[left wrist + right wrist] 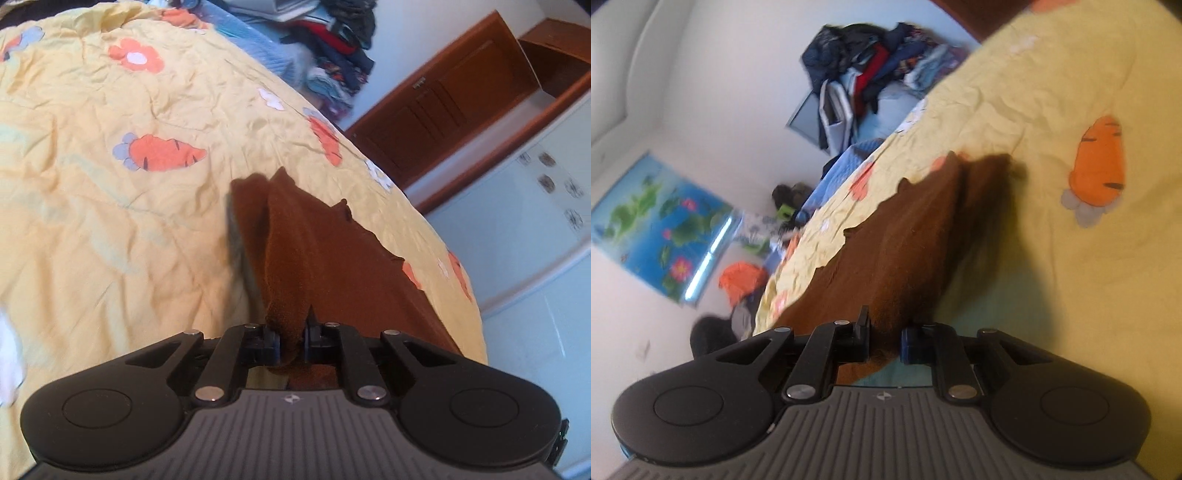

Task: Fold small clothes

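Note:
A small brown garment hangs over the yellow carrot-print bedsheet. My left gripper is shut on a bunched edge of the garment, which stretches away from the fingers. In the right wrist view my right gripper is shut on another edge of the same brown garment, lifted above the sheet. The cloth is held taut between both grippers and casts a shadow on the bed.
A pile of mixed clothes lies beyond the bed's far end, also in the right wrist view. A brown wooden cabinet stands by the wall. A blue poster and orange item lie beside the bed.

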{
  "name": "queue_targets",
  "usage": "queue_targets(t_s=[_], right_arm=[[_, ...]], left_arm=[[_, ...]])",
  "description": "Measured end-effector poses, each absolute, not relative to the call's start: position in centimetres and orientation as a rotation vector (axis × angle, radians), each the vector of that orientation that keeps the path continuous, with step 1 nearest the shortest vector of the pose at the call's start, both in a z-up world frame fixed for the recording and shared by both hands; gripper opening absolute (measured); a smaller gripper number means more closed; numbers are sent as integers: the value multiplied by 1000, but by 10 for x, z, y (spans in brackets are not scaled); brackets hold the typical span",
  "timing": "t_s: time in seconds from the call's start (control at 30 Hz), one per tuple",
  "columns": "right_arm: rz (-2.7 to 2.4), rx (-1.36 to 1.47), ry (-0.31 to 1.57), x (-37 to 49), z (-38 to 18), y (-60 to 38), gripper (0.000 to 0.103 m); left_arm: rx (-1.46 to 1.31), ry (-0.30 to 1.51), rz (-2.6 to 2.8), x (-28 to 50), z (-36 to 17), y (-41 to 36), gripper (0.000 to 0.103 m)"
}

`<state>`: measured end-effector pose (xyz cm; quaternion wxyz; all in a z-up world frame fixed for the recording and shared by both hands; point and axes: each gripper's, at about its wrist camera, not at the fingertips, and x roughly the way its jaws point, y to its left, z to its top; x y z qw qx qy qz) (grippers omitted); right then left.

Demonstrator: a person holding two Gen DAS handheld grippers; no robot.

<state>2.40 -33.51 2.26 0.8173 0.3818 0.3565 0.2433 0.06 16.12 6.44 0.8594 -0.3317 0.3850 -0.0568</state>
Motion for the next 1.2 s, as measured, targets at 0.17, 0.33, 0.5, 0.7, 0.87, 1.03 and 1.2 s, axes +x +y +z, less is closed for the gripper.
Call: queue_targets(t_s=[0.17, 0.33, 0.5, 0.7, 0.87, 1.03, 1.2], right_arm=[[519, 753, 834, -47, 17, -343, 22], [377, 704, 811, -63, 19, -365, 70], [357, 643, 670, 6, 56, -375, 72], [373, 480, 803, 114, 43, -324, 70], [358, 337, 933, 144, 14, -283, 35], [388, 346, 786, 126, 38, -293, 14], [309, 372, 772, 134, 30, -310, 13]], left_arm=[[-620, 890, -157, -65, 46, 169, 14], [-475, 820, -44, -81, 56, 195, 21], [-282, 609, 43, -17, 101, 196, 75], [-15, 737, -87, 83, 63, 113, 74], [5, 846, -98, 116, 27, 86, 26], [-27, 747, -105, 105, 57, 91, 9], [65, 702, -76, 115, 54, 76, 9]])
